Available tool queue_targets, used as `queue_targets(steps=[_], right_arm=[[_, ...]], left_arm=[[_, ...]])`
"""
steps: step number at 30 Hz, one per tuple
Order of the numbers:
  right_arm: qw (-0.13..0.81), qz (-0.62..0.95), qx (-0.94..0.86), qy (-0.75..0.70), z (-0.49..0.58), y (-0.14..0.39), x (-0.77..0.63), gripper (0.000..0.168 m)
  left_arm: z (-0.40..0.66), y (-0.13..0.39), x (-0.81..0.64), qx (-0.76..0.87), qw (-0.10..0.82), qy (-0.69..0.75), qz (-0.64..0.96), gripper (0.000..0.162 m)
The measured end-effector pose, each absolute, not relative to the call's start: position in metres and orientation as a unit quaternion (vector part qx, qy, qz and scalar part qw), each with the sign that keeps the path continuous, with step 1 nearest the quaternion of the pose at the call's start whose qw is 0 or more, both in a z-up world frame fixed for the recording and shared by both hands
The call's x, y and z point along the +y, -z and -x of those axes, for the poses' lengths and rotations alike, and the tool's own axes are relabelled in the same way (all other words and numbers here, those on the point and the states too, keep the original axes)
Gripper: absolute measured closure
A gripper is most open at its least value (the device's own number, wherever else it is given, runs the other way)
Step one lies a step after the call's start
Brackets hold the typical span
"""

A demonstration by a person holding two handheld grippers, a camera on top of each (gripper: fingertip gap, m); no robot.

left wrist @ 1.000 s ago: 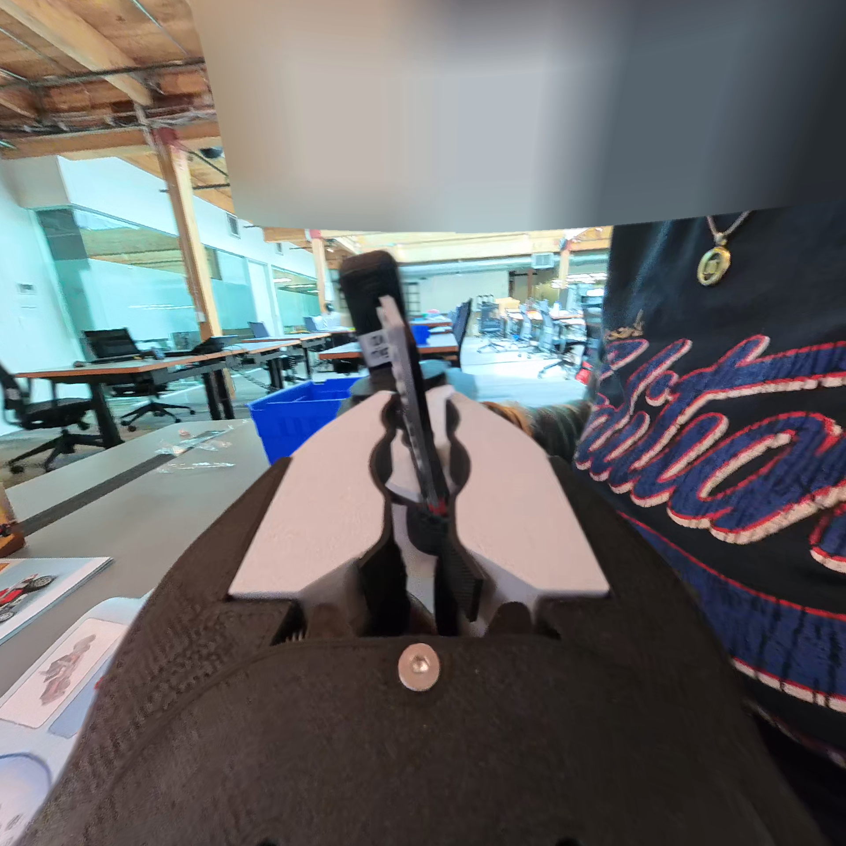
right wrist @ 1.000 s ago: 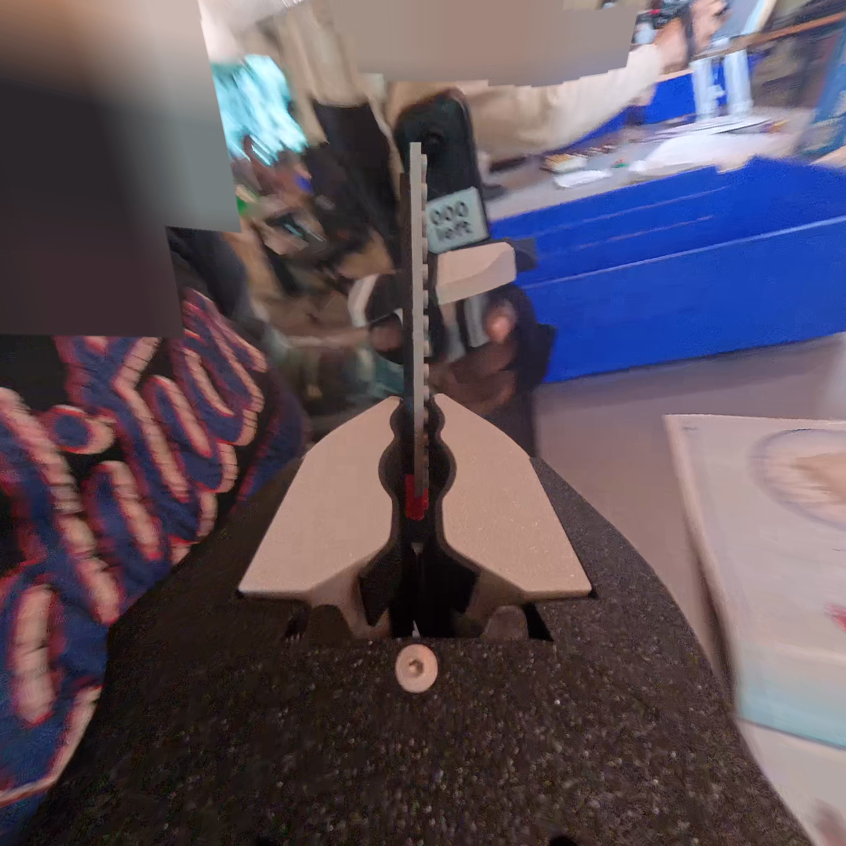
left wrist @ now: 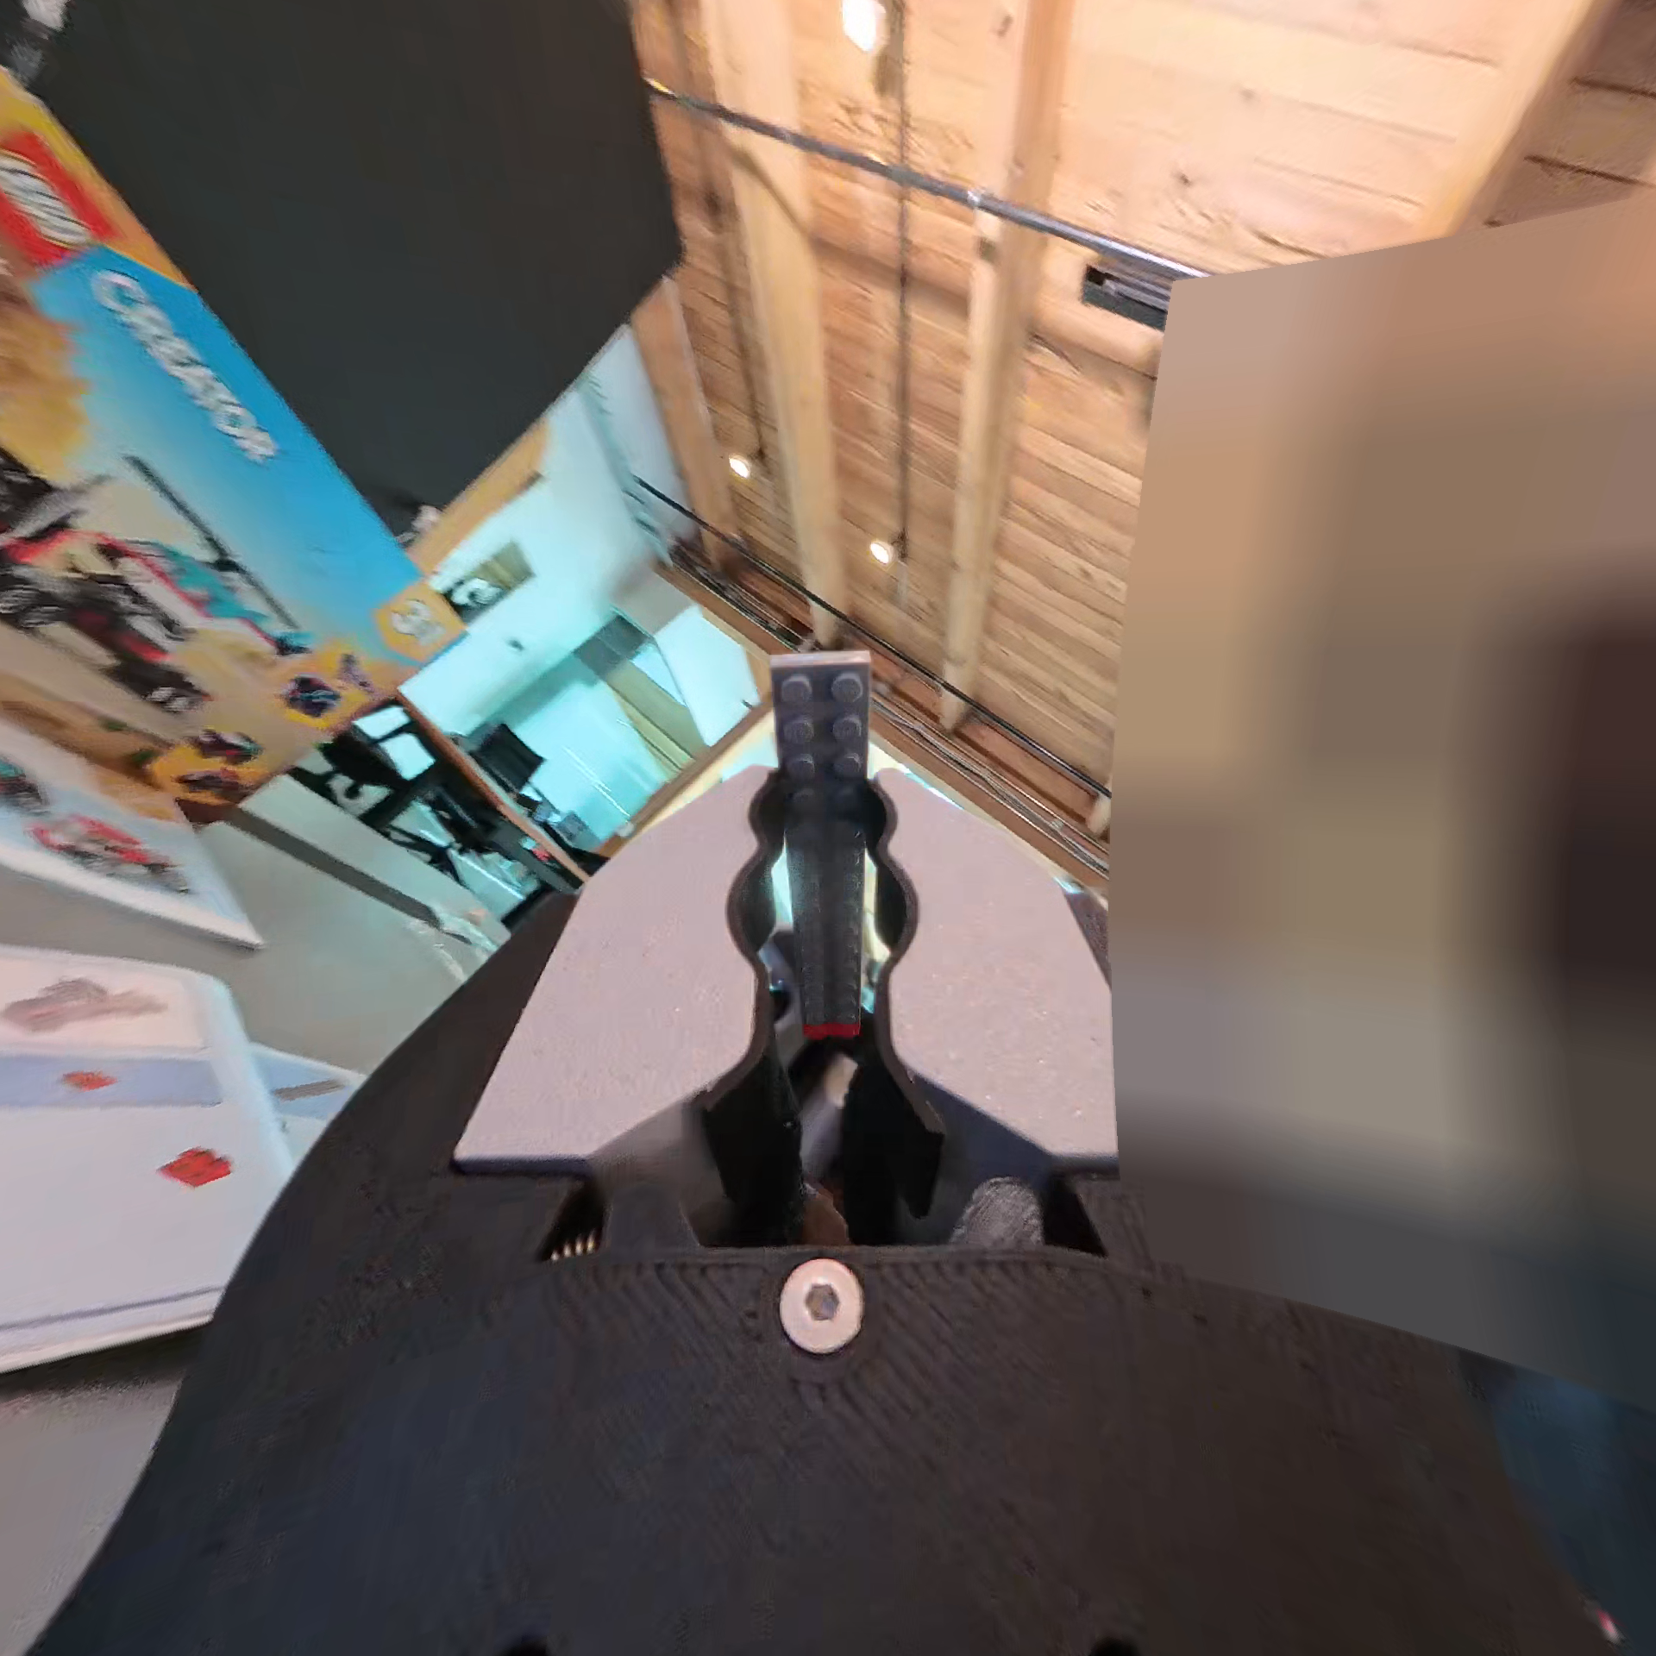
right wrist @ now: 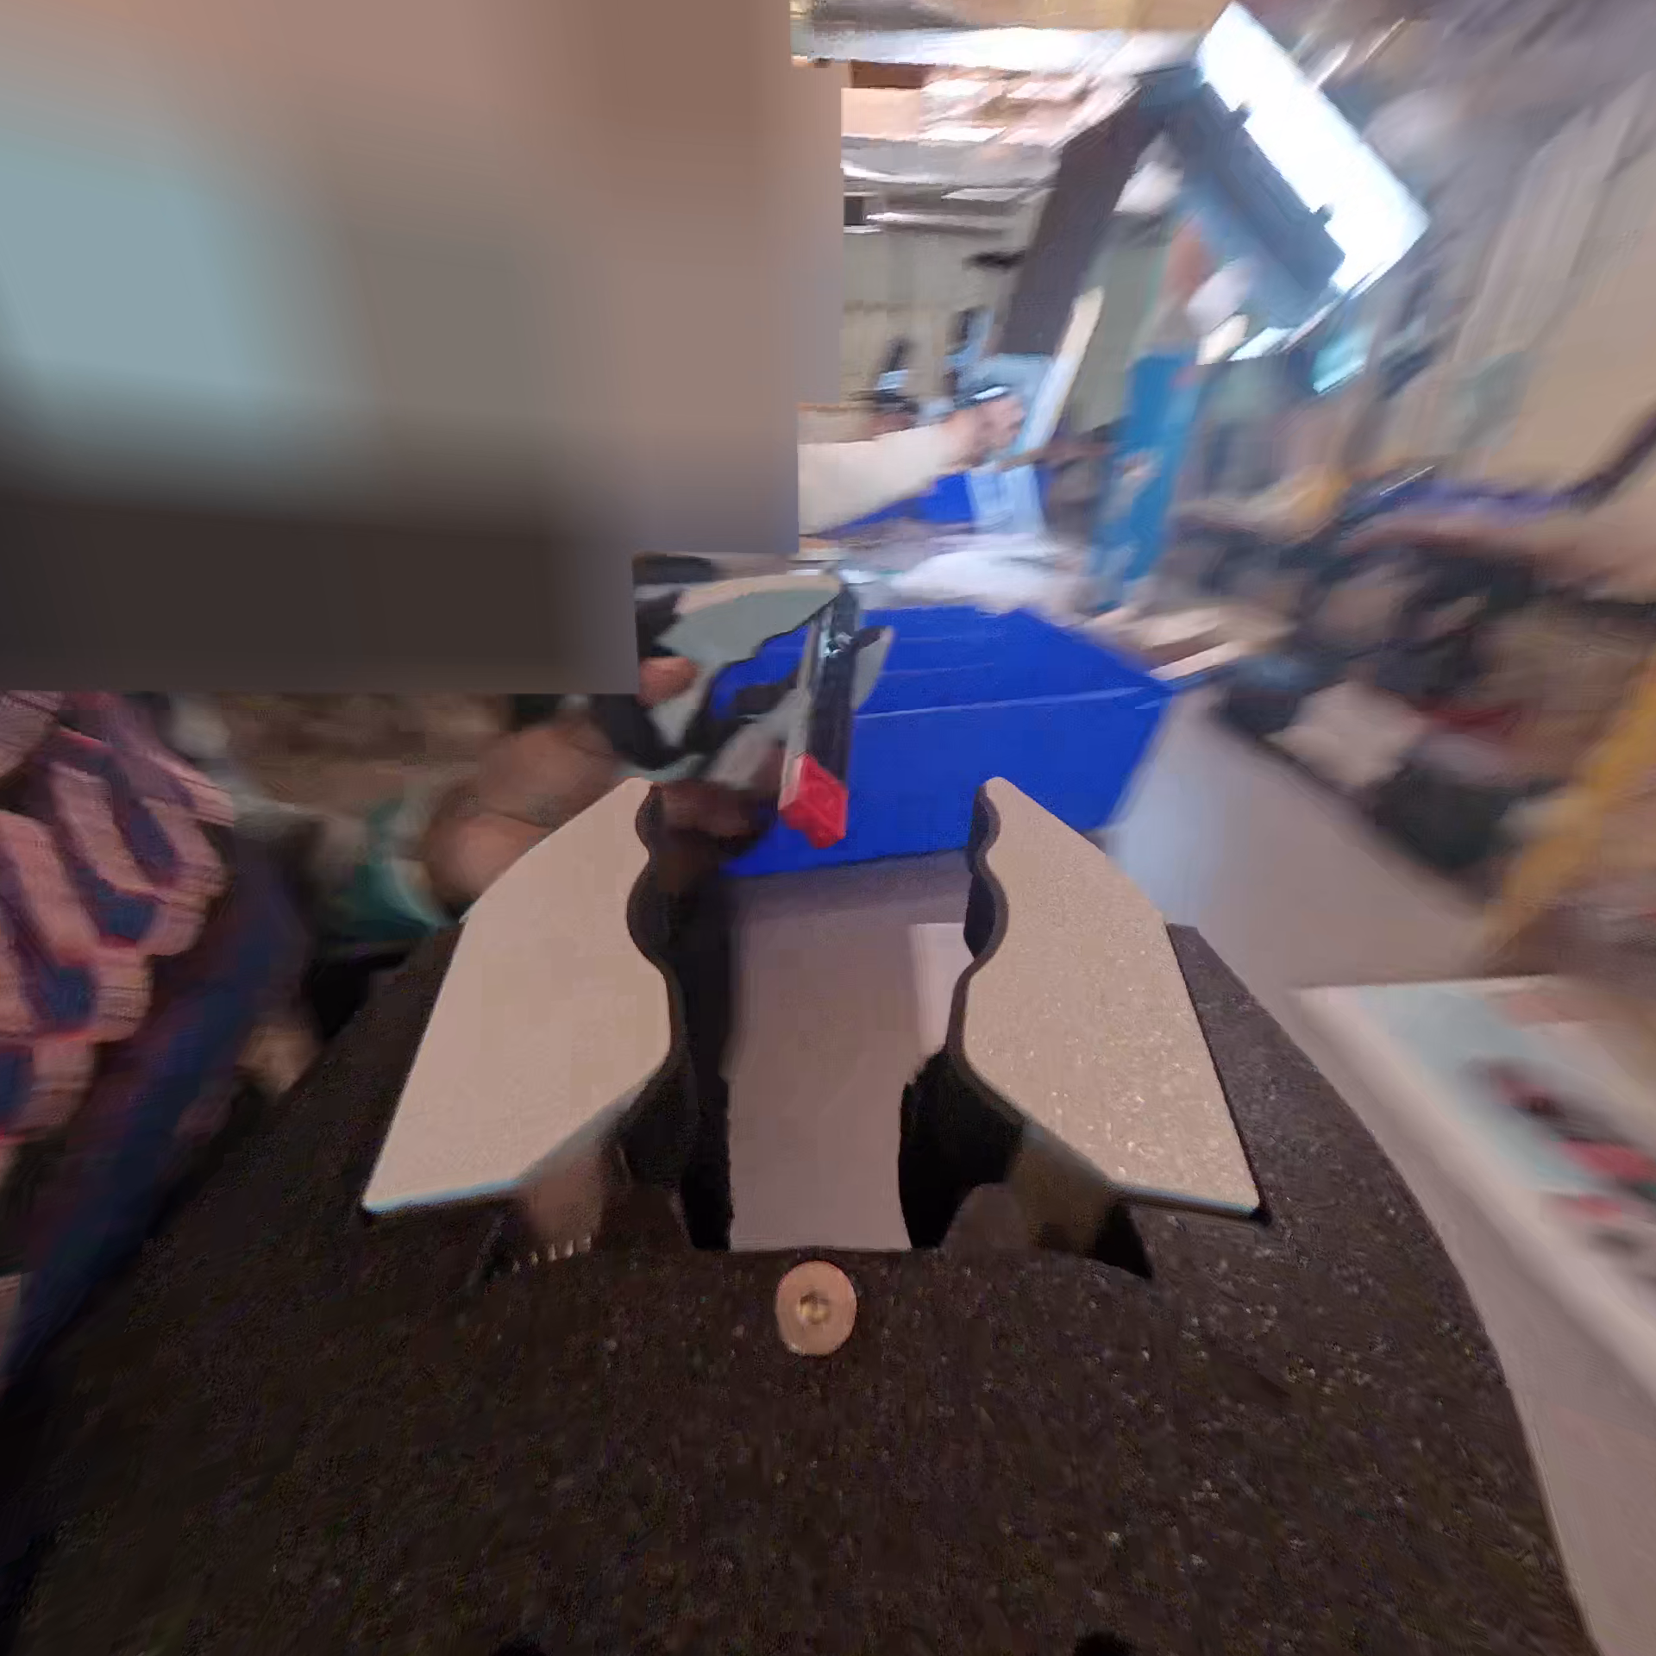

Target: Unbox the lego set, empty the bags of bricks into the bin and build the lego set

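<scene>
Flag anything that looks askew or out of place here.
The left claw is shut on a long grey studded plate and aimed up at the wooden ceiling, away from the table. The lego box looks tilted only because the camera is rolled. The right claw is open, empty.

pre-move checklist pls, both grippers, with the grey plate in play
1. Left gripper shut on the grey plate: ok, jaws closed against its sides.
2. Plate sits straight in the jaws: ok, studs face the camera, end sticks out past the tips.
3. Red piece on the plate's near end: ok, attached.
4. Right gripper free: ok, jaws wide apart, nothing between them.
5. Blue bin located: ok, behind the held plate in the right wrist view.
6. Next brick and its spot: cannot tell, right view is motion-blurred.
</scene>
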State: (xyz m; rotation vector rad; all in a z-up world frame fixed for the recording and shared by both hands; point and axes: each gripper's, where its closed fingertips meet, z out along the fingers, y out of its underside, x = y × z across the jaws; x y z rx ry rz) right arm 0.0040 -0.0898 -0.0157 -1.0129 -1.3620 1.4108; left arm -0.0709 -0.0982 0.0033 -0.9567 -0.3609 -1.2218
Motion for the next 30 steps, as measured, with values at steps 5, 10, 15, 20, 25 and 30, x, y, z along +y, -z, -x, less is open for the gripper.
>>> queue_targets(steps=[5,10,15,20,25,30], right_arm=[[0.596,0.37,-0.59,-0.399,0.009,0.018,-0.103,0.125],[0.612,0.377,-0.613,-0.328,0.02,0.026,-0.097,0.158],[0.529,0.406,-0.562,-0.489,0.011,0.02,-0.098,0.16],[0.441,0.396,-0.531,-0.606,-0.006,0.015,-0.106,0.16],[0.418,0.391,-0.637,-0.516,-0.011,0.04,-0.12,0.161],[0.404,0.382,-0.684,-0.472,-0.015,0.046,-0.123,0.16]], left_arm=[[0.06,0.003,-0.091,-0.195,0.685,0.535,0.454,0.145],[0.041,0.005,-0.089,-0.18,0.664,0.544,0.48,0.146],[0.026,-0.002,-0.096,-0.064,0.666,0.562,0.487,0.131],[0.019,-0.002,-0.115,0.164,0.704,0.461,0.514,0.109],[0.01,0.013,-0.126,0.385,0.666,0.274,0.577,0.111],[-0.004,0.042,-0.126,0.521,0.591,0.13,0.602,0.144]])
